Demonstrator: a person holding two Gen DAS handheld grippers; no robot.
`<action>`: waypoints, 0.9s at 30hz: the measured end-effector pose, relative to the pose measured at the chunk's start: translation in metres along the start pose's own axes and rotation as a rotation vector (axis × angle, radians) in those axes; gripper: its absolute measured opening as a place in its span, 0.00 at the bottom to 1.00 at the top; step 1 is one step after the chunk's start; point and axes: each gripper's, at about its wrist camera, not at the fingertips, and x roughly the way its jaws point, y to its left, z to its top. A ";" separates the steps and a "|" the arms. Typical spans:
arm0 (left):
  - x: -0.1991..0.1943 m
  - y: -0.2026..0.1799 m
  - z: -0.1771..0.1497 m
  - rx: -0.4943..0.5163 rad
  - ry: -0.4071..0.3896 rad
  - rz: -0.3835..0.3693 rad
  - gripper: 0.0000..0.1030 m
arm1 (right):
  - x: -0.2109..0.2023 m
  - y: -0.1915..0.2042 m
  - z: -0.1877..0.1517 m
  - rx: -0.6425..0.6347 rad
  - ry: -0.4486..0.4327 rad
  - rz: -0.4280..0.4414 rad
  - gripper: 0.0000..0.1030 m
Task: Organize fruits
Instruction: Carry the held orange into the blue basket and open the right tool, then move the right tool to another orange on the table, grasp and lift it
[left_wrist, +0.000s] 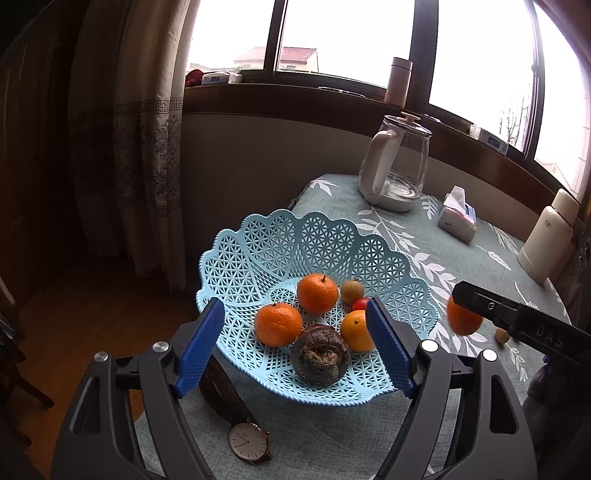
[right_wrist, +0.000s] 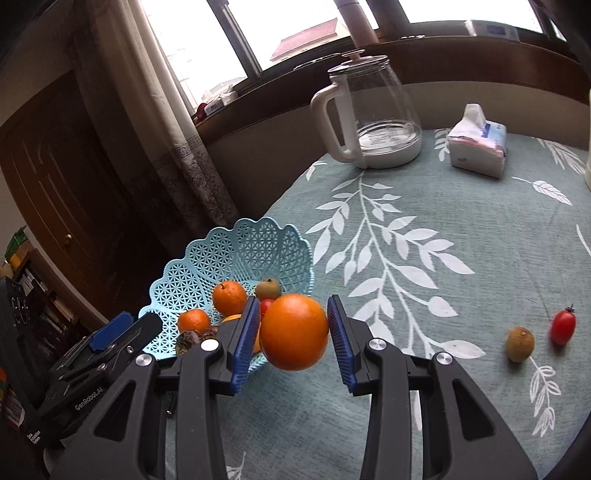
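Two blue pads of the right gripper (right_wrist: 291, 339) grasp an orange (right_wrist: 293, 331), lifted above the tablecloth (right_wrist: 424, 221) just beside the basket (right_wrist: 236, 251). The left gripper (left_wrist: 295, 347) hangs spread wide before the basket, empty. One longan (right_wrist: 520, 344) and one cherry tomato (right_wrist: 563, 326) lie well apart to the right.

From the left wrist, the right gripper (left_wrist: 476, 306) covers part of its orange (left_wrist: 461, 321) and a small brown fruit (left_wrist: 501, 335) near the bench's right edge. The watch (left_wrist: 248, 440) strap disappears under the basket (left_wrist: 258, 243).
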 end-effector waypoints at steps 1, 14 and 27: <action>-0.001 0.001 0.001 -0.003 -0.004 0.001 0.78 | 0.005 0.007 0.002 -0.013 0.003 0.004 0.38; -0.001 0.011 0.003 -0.038 0.000 -0.003 0.78 | 0.013 0.019 0.000 -0.045 -0.020 -0.024 0.38; -0.003 0.009 0.003 -0.039 -0.006 0.002 0.83 | -0.017 -0.055 -0.036 0.082 0.014 -0.129 0.38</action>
